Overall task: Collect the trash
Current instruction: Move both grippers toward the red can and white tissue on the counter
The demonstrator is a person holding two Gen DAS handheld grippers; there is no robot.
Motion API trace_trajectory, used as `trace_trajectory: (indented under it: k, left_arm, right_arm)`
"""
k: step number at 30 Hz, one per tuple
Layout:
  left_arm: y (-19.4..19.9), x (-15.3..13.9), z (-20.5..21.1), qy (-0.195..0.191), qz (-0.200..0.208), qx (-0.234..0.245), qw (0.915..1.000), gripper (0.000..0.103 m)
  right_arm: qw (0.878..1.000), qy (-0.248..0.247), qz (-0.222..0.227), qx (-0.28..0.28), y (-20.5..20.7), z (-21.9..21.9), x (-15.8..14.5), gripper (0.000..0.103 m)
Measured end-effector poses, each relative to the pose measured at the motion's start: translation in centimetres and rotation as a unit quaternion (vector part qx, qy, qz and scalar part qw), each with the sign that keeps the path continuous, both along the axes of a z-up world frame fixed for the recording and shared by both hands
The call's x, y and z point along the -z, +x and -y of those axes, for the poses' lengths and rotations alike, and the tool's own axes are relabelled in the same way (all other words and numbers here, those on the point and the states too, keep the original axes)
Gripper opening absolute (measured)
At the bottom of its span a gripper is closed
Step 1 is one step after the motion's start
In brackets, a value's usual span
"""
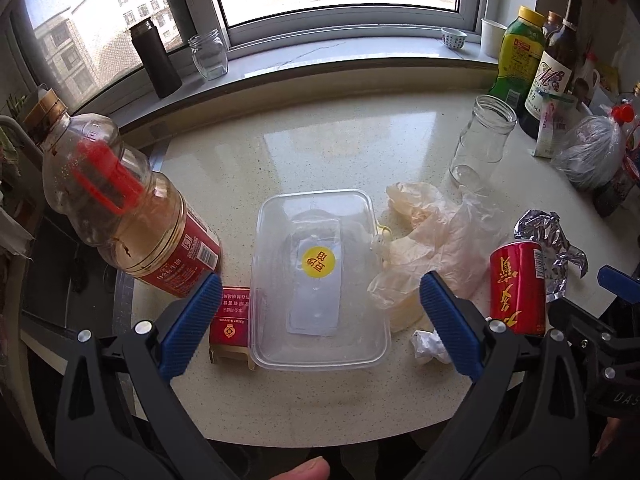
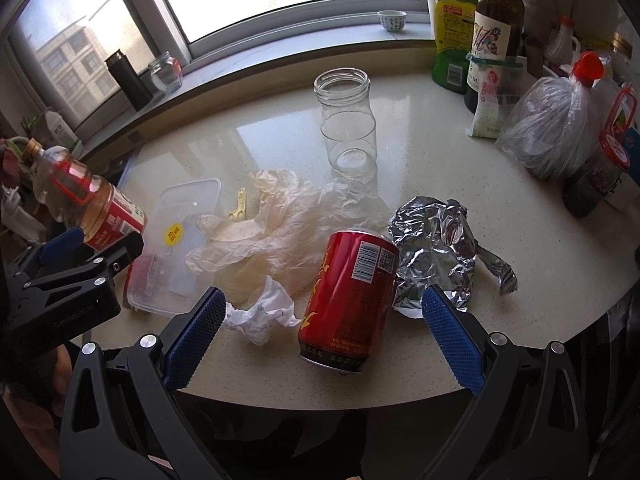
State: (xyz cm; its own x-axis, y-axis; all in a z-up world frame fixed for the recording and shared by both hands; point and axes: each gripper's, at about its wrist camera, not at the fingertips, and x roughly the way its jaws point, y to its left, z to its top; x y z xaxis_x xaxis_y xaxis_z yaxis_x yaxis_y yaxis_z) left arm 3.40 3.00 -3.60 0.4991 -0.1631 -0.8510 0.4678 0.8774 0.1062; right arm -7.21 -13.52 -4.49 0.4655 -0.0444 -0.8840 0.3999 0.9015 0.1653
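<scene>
The left gripper (image 1: pixel 320 312) gapes wide, holding nothing, its jaws flanking the clear plastic container (image 1: pixel 318 280). The right gripper (image 2: pixel 322 320) is equally wide and empty, framing the red drink can (image 2: pixel 348 300). Crumpled paper (image 2: pixel 260 310) lies at the can's nine o'clock, crumpled foil (image 2: pixel 434 248) touching at two, plastic bag (image 2: pixel 288 220) at eleven.
</scene>
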Motion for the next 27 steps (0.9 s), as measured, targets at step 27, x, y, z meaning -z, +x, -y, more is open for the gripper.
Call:
trace_trajectory:
  k: [27]
  left_arm:
    - [-0.5,4.8,-0.7,0.028,-0.056,-0.027,0.9977,0.096]
  right_arm:
    - [0.996,0.06,-0.056,0.041,1.5,3.1,7.6,0.096]
